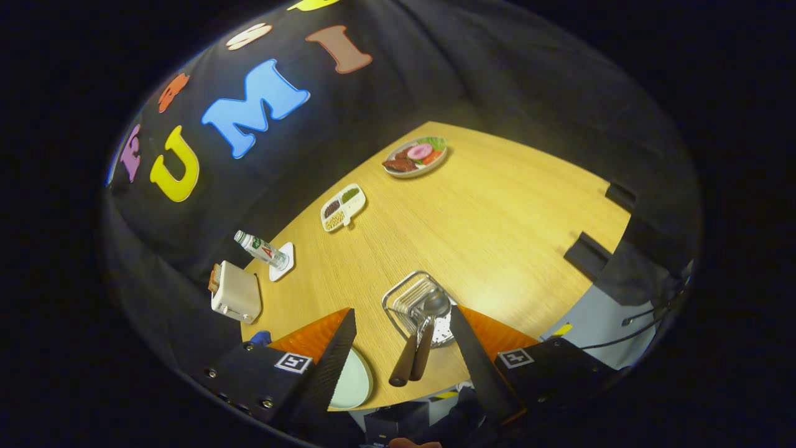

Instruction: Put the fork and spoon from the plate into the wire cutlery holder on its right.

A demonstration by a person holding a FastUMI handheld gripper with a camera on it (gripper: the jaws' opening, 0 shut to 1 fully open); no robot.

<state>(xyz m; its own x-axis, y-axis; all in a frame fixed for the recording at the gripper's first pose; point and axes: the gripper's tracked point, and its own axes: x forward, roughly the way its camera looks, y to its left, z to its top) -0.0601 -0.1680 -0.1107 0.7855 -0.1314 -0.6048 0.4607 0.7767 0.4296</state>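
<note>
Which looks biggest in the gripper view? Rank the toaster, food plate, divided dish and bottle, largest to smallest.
1. Toaster.
2. Food plate, though it sits farthest from the open gripper, so it may really be larger.
3. Divided dish and bottle: too alike to rank.

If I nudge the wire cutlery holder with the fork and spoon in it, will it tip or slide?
The wire cutlery holder looks light and open-framed, so it would probably slide on the smooth wooden table. The spoon and fork lean out with dark handles overhanging toward the open gripper, so a push could well tip it that way or rattle them loose.
</note>
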